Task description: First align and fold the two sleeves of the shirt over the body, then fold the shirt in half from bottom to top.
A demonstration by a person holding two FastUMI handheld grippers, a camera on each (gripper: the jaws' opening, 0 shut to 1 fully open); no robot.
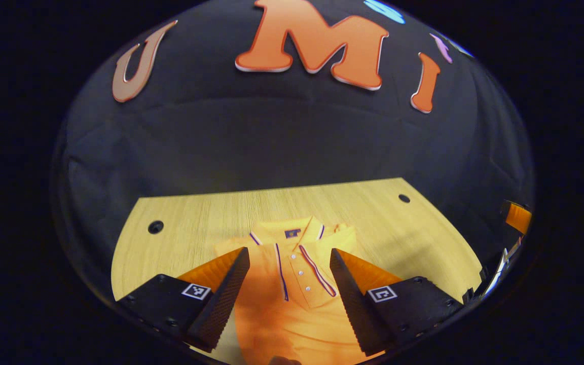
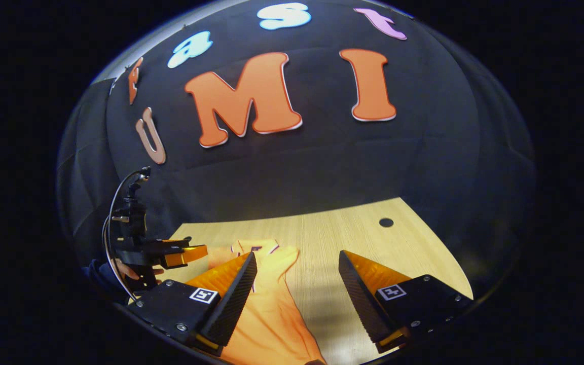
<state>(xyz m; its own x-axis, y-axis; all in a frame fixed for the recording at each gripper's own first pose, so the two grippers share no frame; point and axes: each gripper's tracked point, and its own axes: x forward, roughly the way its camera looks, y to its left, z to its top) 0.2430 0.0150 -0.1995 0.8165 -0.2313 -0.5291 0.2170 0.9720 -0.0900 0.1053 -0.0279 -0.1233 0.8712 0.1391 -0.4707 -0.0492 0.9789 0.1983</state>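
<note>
An orange polo shirt (image 1: pixel 292 294) with striped collar and placket lies flat on the wooden table (image 1: pixel 195 218), collar toward the far wall. My left gripper (image 1: pixel 289 253) hovers open above its chest, one finger to each side of the placket, nothing held. In the right gripper view the shirt (image 2: pixel 271 309) runs down the left of the table (image 2: pixel 353 228), one folded sleeve edge (image 2: pixel 282 256) near the collar. My right gripper (image 2: pixel 297 258) stands open over the shirt's side edge and bare wood. The left gripper (image 2: pixel 170 253) shows at the far left, held by a hand.
The table has round holes near its far corners (image 1: pixel 155 226) (image 1: pixel 404 198) (image 2: pixel 386 222). The black booth wall stands close behind the table's far edge. Part of the right gripper (image 1: pixel 517 218) shows at the right edge of the left gripper view.
</note>
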